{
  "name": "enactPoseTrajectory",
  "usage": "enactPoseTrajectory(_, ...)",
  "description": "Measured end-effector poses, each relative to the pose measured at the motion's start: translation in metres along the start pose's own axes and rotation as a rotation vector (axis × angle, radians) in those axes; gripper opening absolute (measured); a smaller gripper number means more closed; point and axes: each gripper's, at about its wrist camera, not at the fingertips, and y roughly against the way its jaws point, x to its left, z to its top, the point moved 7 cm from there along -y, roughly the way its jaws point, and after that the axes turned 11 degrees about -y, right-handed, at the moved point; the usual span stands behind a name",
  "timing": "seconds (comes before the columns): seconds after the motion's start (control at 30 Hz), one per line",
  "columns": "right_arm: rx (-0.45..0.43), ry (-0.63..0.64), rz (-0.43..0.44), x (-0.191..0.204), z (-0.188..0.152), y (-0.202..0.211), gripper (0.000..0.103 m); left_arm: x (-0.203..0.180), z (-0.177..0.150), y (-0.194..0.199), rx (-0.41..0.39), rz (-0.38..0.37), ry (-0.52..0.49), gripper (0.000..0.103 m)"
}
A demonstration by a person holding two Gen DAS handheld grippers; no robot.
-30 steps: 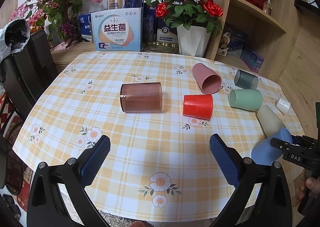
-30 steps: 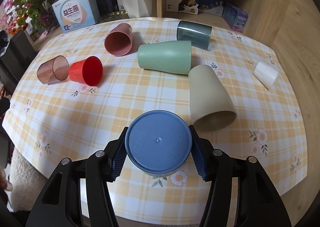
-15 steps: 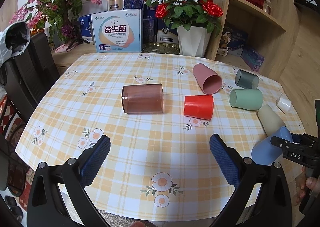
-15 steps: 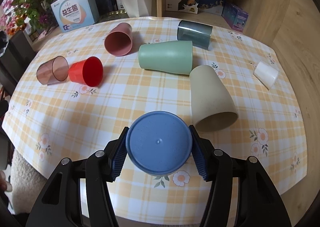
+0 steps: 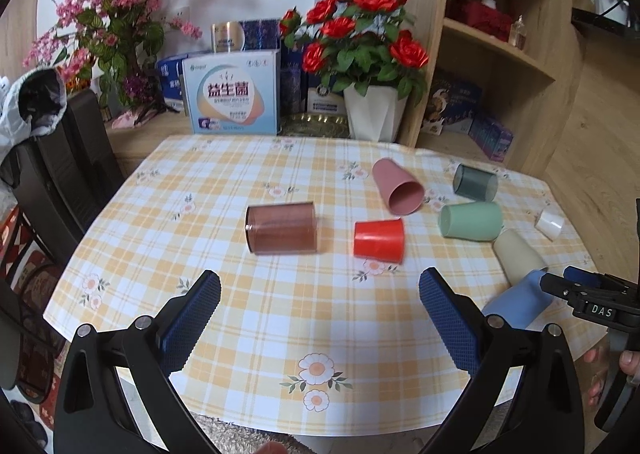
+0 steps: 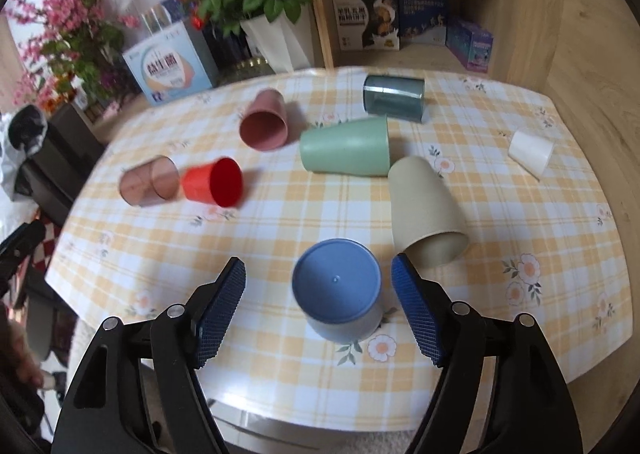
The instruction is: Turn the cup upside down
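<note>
Blue cup [image 6: 337, 289] standing upside down, flat bottom up, on the yellow checked tablecloth [image 6: 280, 230] near the front edge, just in front of the tan cup [image 6: 424, 210] lying on its side. Right gripper [image 6: 318, 286] spread wide with one blue pad on each side of the blue cup, not touching it, holding nothing. Left gripper [image 5: 319, 308] also wide open and empty above the cloth, with the red cup [image 5: 378, 240] and the clear brown cup [image 5: 281, 228] lying on their sides farther back.
</note>
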Motion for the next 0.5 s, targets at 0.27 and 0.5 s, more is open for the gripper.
enactPoseTrajectory(0.27,-0.135,-0.005,0.054,0.014,0.014,0.076,0.091,-0.013,0.033,0.050,-0.091,-0.004,-0.047,0.097)
enactPoseTrajectory(0.5,-0.247,0.004,0.090,0.025,0.024,0.143,0.091,-0.034,0.065,0.105,-0.201,-0.015,-0.104,0.097)
